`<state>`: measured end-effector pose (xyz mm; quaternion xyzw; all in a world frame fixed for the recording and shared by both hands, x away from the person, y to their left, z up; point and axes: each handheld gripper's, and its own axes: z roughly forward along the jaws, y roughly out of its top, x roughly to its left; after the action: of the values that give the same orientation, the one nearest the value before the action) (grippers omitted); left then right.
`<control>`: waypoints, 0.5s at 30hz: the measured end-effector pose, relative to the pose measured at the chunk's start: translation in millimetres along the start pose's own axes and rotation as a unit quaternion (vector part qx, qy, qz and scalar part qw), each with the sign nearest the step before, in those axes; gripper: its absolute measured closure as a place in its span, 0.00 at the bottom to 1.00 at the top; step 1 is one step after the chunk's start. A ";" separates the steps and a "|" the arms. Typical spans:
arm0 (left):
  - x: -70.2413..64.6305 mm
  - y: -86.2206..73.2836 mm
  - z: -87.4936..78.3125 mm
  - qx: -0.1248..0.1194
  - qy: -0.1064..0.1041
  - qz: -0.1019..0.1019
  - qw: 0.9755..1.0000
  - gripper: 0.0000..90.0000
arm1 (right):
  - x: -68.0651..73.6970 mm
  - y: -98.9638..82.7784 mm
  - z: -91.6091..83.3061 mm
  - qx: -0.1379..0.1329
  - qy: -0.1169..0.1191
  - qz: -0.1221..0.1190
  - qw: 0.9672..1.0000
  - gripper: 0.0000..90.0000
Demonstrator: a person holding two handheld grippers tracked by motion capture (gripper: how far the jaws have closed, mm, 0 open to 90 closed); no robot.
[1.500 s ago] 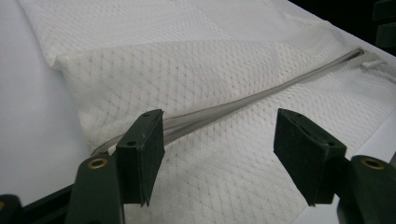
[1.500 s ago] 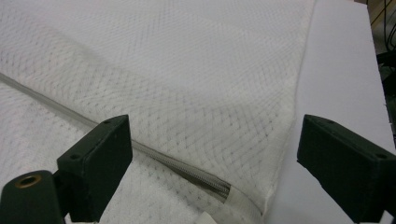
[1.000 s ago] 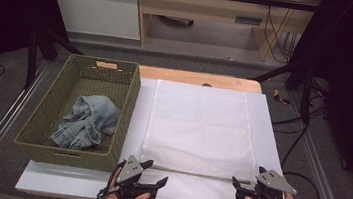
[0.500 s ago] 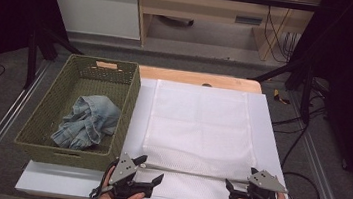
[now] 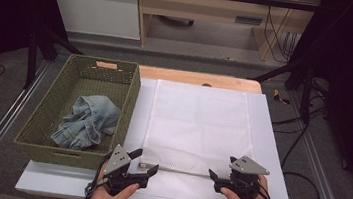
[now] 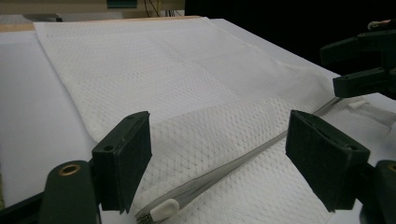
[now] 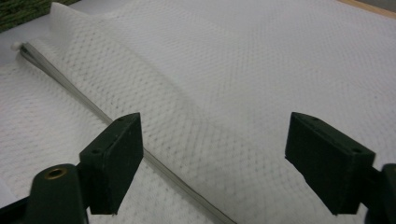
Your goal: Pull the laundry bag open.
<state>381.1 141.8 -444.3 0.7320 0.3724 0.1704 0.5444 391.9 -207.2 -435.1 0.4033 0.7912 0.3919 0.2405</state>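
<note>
White tabletop [image 5: 268, 155] up front, wicker basket [image 5: 43, 124] with crumpled denim [image 5: 86, 122] off to the left. Both grippers sit at the near edge of the white mesh cloth [image 5: 200, 120], by the grey rod [image 5: 181, 171] lying across it. Left gripper [image 5: 145, 161] has its fingers apart, empty; right gripper [image 5: 213, 176] has just been closing some, nothing between its fingers. Looks like the grab-the-rod stage. Next they'd need to line up on each end and pinch together.

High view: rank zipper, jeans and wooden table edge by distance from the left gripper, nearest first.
From the left gripper:
1. Zipper: its end lies right at the jaw tips, running across the white mesh bag.
2. Jeans: crumpled in the green basket, up and left.
3. Wooden table edge: farthest, beyond the bag.
</note>
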 end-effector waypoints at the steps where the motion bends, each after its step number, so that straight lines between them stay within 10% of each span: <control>1: 0.5 0.3 -0.4 0.000 0.000 0.000 1.000 0.25 | 1.0 2.4 2.0 0.001 0.003 -0.005 1.000 0.24; 15: 0.7 -2.3 0.0 0.010 0.003 0.006 1.000 0.24 | 19.3 29.4 23.8 0.036 0.044 -0.070 0.996 0.39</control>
<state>380.7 142.6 -446.6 0.7395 0.3711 0.1721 0.5346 410.9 -170.3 -426.1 0.3375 0.8408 0.3629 0.2179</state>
